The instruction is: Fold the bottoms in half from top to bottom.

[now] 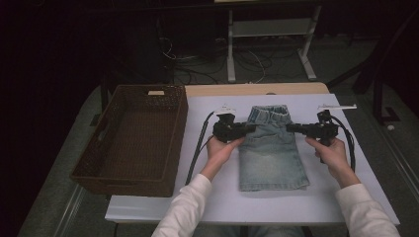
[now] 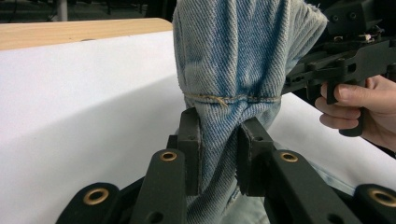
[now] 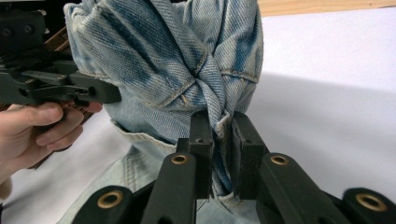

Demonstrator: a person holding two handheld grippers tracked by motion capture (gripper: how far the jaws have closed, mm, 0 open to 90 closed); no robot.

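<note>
Light blue denim shorts lie folded on the white table top, waistband end toward the far side. My left gripper is shut on the shorts' left edge near the waistband, and bunched denim rises between its pads. My right gripper is shut on the opposite edge, with twisted denim pinched between its pads. In the left gripper view the right gripper shows at the far side of the cloth. The waistband part is lifted off the table between both grippers.
A dark brown wicker basket stands at the table's left, empty. The bare wooden edge of the table runs behind the white top. Cables and metal legs sit on the floor beyond.
</note>
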